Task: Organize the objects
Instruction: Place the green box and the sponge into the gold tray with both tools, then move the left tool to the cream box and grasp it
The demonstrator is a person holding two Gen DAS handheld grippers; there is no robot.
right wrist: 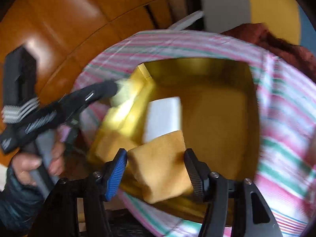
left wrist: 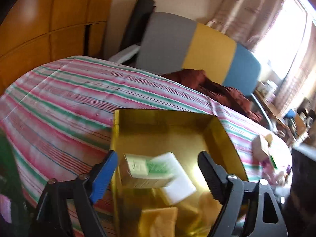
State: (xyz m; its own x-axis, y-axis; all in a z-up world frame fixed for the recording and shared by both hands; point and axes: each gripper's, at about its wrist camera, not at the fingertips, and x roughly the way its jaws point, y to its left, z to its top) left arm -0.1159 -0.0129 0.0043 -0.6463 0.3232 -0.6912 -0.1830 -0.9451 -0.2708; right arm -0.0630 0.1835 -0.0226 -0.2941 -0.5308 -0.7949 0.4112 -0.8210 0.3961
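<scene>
A gold box [left wrist: 223, 136] stands open on the striped cloth, also in the right wrist view [right wrist: 250, 106]. In it lie a white block [left wrist: 178, 187], also seen from the right [right wrist: 164, 116], and a tan sponge [right wrist: 162, 169], which shows in the left view too [left wrist: 160, 219]. My left gripper [left wrist: 156, 173] is open over the box; a green-and-white carton [left wrist: 146, 170], blurred, is between its fingers without touching them. My right gripper [right wrist: 157, 169] is open around the tan sponge, fingers just clear of it. The left gripper [right wrist: 110, 88] shows at left with the carton [right wrist: 124, 92] at its tip.
The striped cloth [left wrist: 65, 102] covers a round table. A grey, yellow and blue chair back [left wrist: 197, 51] with a red-brown cloth [left wrist: 217, 90] stands behind. A wooden cabinet [left wrist: 49, 19] is at left. Small items [left wrist: 266, 154] lie at the table's right edge.
</scene>
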